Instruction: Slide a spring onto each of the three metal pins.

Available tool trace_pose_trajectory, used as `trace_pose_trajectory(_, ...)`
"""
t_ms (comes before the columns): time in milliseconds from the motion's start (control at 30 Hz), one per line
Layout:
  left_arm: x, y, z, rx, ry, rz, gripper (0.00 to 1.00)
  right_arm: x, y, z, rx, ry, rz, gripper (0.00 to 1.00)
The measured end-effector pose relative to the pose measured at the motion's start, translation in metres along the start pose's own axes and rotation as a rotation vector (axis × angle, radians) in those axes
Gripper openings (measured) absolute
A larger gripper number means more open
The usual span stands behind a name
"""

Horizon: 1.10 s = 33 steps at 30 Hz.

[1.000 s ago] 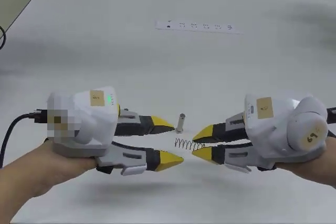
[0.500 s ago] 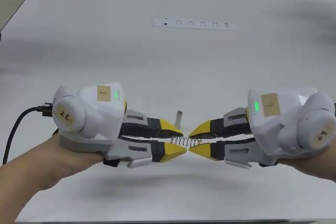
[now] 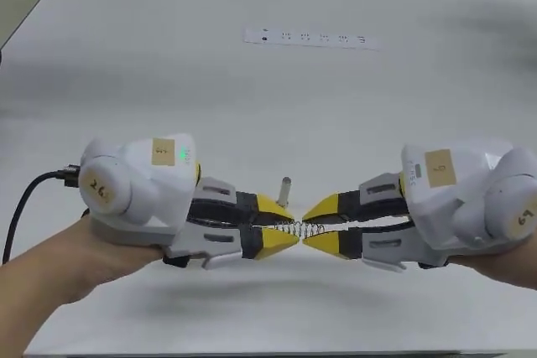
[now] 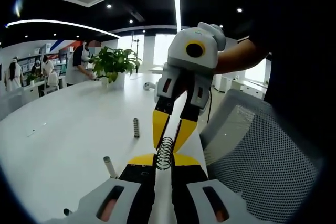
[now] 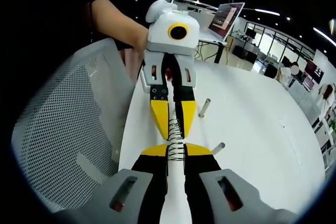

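Over the near part of the white desk (image 3: 168, 81), a thin coiled steel spring (image 3: 299, 228) is held level between two yellow-tipped tools that meet tip to tip. The left tool (image 3: 284, 225) has its jaws drawn almost together on one end of the coil, and the right tool (image 3: 312, 225) is pinched in the same way on the other end. Just behind them a short bare metal pin (image 3: 285, 192) stands upright on the desk. In the left gripper view a second pin (image 4: 136, 127), with a coil around it, stands farther off. A white power strip (image 3: 306, 38) lies well beyond.
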State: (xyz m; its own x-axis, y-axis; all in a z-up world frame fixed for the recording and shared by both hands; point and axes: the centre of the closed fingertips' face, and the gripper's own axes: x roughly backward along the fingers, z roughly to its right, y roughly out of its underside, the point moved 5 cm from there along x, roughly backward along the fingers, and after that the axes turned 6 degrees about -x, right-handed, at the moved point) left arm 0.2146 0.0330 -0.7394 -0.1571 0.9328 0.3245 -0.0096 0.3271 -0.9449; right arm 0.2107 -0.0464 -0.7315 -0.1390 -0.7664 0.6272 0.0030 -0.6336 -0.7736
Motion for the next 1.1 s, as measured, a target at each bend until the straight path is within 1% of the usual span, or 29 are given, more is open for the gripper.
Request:
trace_pose_trajectory(100,0.0006,0.0012,0.0008,-0.004,0.006,-0.005,0.02,-0.0011,0.0001,-0.0012,0.008,-0.005,-0.004,0.08)
trace_pose_trajectory(267,0.0025,0.0013,0.0003,0.005,0.010,-0.005,0.02,-0.0019,-0.0008,-0.0009,-0.002,-0.007,0.003,0.08)
trace_pose_trajectory(333,0.0032,0.0007,0.0000,0.008,0.011,-0.003,0.02,-0.0019,-0.0020,0.0008,-0.035,-0.006,0.005,0.09)
trace_pose_trajectory(400,0.0039,0.0003,-0.0007,0.008,0.008,0.000,0.02,-0.0015,-0.0023,0.0014,-0.027,-0.004,0.007,0.09)
trace_pose_trajectory(567,0.0048,0.0008,-0.0011,0.017,0.007,-0.001,0.02,-0.0008,-0.0018,0.0023,-0.038,-0.007,0.004,0.10)
trace_pose_trajectory(667,0.0061,0.0009,-0.0012,0.020,0.007,-0.003,0.02,0.0003,0.0011,0.0027,-0.044,-0.005,-0.006,0.09)
trace_pose_trajectory(767,0.0068,0.0006,-0.0013,0.023,0.009,-0.002,0.02,0.0015,0.0011,0.0024,-0.046,-0.005,0.003,0.10)
trace_pose_trajectory(967,0.0064,0.0003,-0.0008,0.017,0.011,-0.010,0.02,0.0010,0.0019,0.0022,-0.030,-0.008,-0.006,0.10)
trace_pose_trajectory(1100,0.0075,-0.0012,-0.0002,0.015,0.012,-0.008,0.02,0.0018,0.0040,0.0024,-0.025,-0.003,-0.016,0.09)
